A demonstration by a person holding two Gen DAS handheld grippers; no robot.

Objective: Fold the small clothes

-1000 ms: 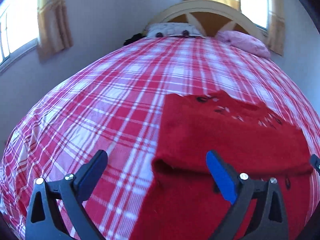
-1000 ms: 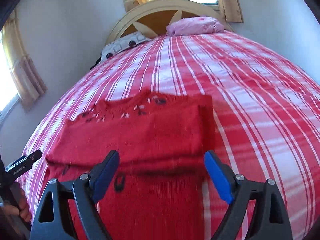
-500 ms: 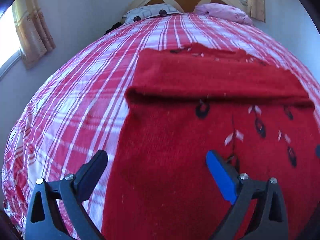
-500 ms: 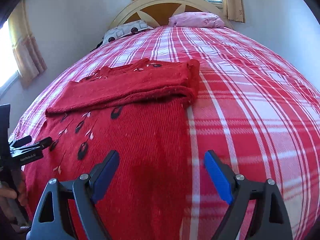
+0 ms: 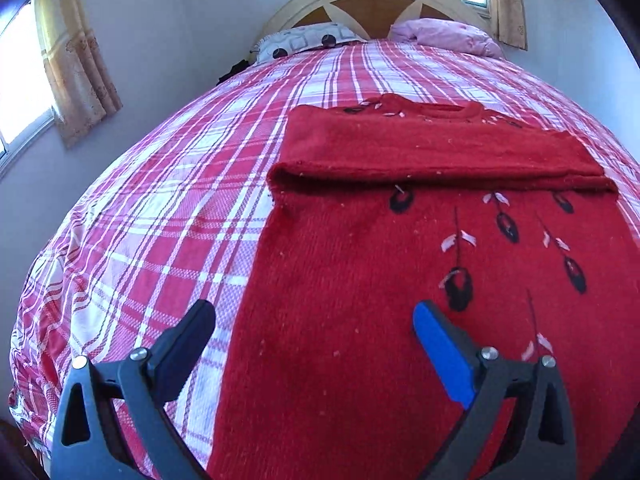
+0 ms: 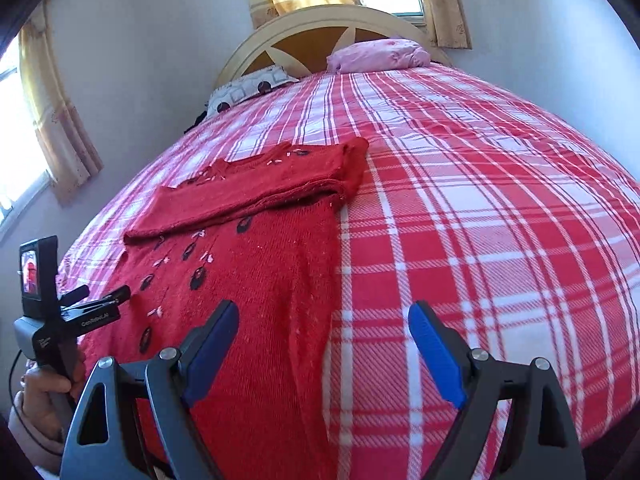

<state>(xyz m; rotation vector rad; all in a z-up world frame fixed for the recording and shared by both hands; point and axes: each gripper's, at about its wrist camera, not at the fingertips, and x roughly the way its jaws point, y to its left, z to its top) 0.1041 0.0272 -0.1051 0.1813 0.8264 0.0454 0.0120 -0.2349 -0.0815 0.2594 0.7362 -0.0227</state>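
A red knit sweater [image 5: 360,280] with black and white leaf marks lies flat on the plaid bed, its sleeves folded across the chest as a band [image 5: 420,152]. My left gripper [image 5: 316,324] is open and empty, straddling the sweater's near left edge. In the right wrist view the sweater [image 6: 260,280] lies left of centre. My right gripper [image 6: 324,320] is open and empty over the sweater's near right edge. The left gripper [image 6: 104,298] shows at the far left there, held by a hand.
The red and white plaid bed cover [image 5: 160,220] also shows in the right wrist view [image 6: 480,220]. A patterned pillow [image 5: 304,42] and a pink pillow [image 5: 444,36] lie by the headboard [image 6: 320,28]. Walls and curtained windows stand close on the left.
Both grippers have pulled back from the folded sleeve band toward the sweater's near hem, staying open. The sweater has not moved.
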